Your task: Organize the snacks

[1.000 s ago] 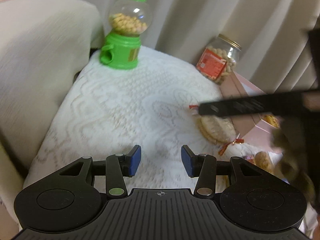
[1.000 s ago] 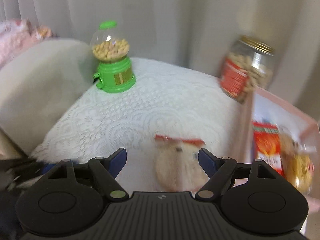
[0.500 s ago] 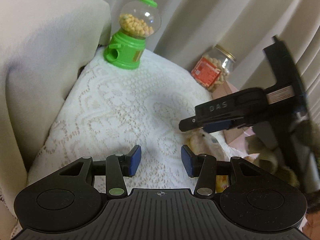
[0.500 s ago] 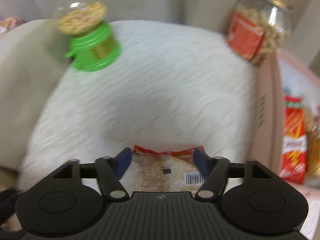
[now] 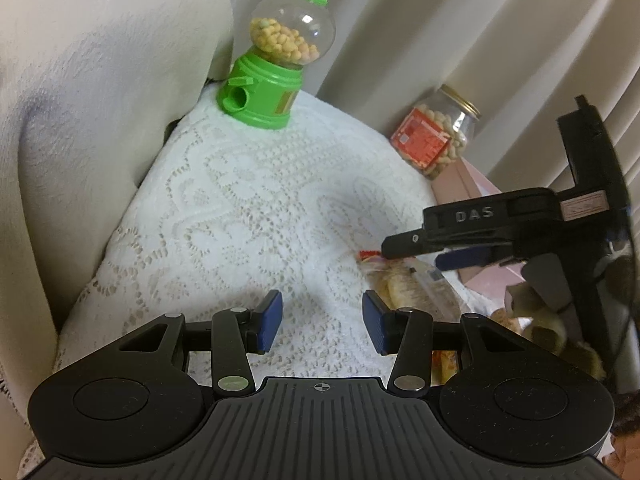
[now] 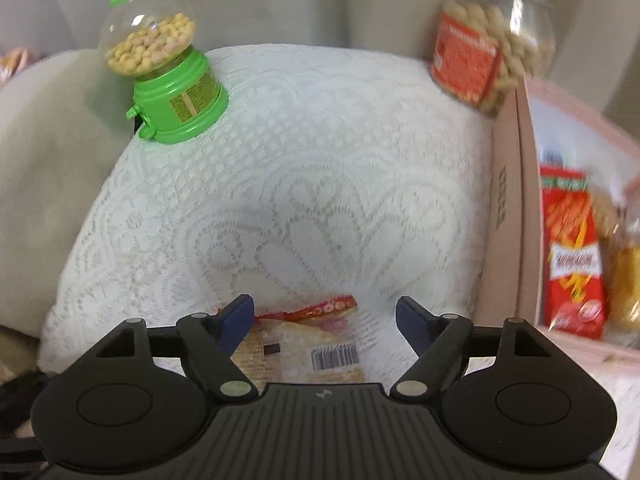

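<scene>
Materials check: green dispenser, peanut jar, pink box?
Green dispenser: glossy moulded plastic base, clear dome, likely plastic too. Peanut jar: clear and shiny, glass or plastic, with a metallic-looking gold lid and paper label. Pink box: matte cardboard, with a layered wall edge.

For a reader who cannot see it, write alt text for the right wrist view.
The right gripper, jaws opening, hovers over a clear cracker packet on a white lace cloth. Behind stand a green candy dispenser and a peanut jar; a pink box holds snacks.
</scene>
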The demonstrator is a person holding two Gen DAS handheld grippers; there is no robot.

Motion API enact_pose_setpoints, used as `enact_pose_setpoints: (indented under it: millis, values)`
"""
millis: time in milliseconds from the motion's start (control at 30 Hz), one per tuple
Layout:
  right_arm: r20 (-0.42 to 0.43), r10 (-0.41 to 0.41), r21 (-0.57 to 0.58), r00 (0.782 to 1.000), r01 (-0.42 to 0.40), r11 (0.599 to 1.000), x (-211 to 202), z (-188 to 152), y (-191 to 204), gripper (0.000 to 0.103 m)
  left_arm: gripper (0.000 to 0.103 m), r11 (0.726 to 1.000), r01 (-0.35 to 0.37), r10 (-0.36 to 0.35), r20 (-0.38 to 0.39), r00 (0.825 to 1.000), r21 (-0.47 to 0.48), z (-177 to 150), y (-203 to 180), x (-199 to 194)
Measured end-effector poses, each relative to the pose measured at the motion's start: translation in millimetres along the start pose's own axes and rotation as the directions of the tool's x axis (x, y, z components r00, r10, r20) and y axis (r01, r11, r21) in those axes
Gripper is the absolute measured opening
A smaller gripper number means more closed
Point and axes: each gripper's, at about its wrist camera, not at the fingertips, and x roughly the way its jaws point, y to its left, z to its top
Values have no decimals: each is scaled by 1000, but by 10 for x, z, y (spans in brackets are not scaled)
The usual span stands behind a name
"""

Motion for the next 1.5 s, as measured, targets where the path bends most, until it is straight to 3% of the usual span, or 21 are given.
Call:
enact_pose_setpoints:
  millis: [167, 400, 533, 667, 700, 733, 767, 867, 967, 1033, 1100, 1200, 1333, 1500]
  values:
    - [-41, 114, 2, 993, -114, 994, -66, -148, 145, 78, 49, 1000, -2, 2, -3, 1000, 1, 1, 2, -7]
    - [59, 20, -67, 998, -16, 998, -324, -217, 177, 78, 49, 1000, -10, 10, -5, 1000, -6, 12, 6, -6]
    - [83, -10, -5, 997, 11, 1000, -377, -187, -94, 78, 49, 1000, -5, 5, -13, 1000, -7, 0, -16, 37]
    - [51, 38, 84, 998, -42, 996, -279, -228, -273, 77, 49, 1000, -13, 14, -15, 1000, 11, -9, -59, 52]
    - [40, 63, 98, 997, -66, 993, -248, -245, -271, 74, 49, 1000, -14, 14, -16, 1000, 14, -8, -63, 52]
    - [20, 96, 107, 995, -98, 989, -204, -270, -260, 60, 49, 1000, -14, 14, -17, 1000, 16, -9, -64, 50]
    - [12, 129, 116, 992, -130, 985, -194, -301, -231, 53, 49, 1000, -15, 15, -18, 1000, 18, -10, -68, 47]
    - [-7, 206, 130, 979, -203, 971, -209, -345, -139, 48, 49, 1000, -14, 15, -21, 1000, 25, -14, -80, 42]
    - [-20, 251, 111, 968, -247, 963, -261, -423, -11, 48, 49, 1000, -8, 9, -23, 1000, 25, -14, -79, 37]
    - [0, 234, 76, 972, -233, 969, -355, -506, 36, 48, 49, 1000, -5, 5, -25, 1000, 24, -16, -80, 36]
    - [58, 152, 12, 987, -153, 988, -506, -603, 73, 48, 49, 1000, 3, -3, -29, 1000, 22, -24, -94, 34]
    - [144, 41, -64, 989, -32, 997, -737, -784, 74, 49, 49, 999, 27, -26, -50, 998, 20, -34, -138, 61]
    - [164, 27, -120, 986, -7, 993, -892, -1019, -37, 76, 49, 997, 43, -37, -88, 995, 64, -44, -322, 216]
    - [114, 56, -123, 992, -41, 991, -827, -1300, -142, 76, 49, 987, 13, 4, -106, 994, 161, 61, -554, 475]
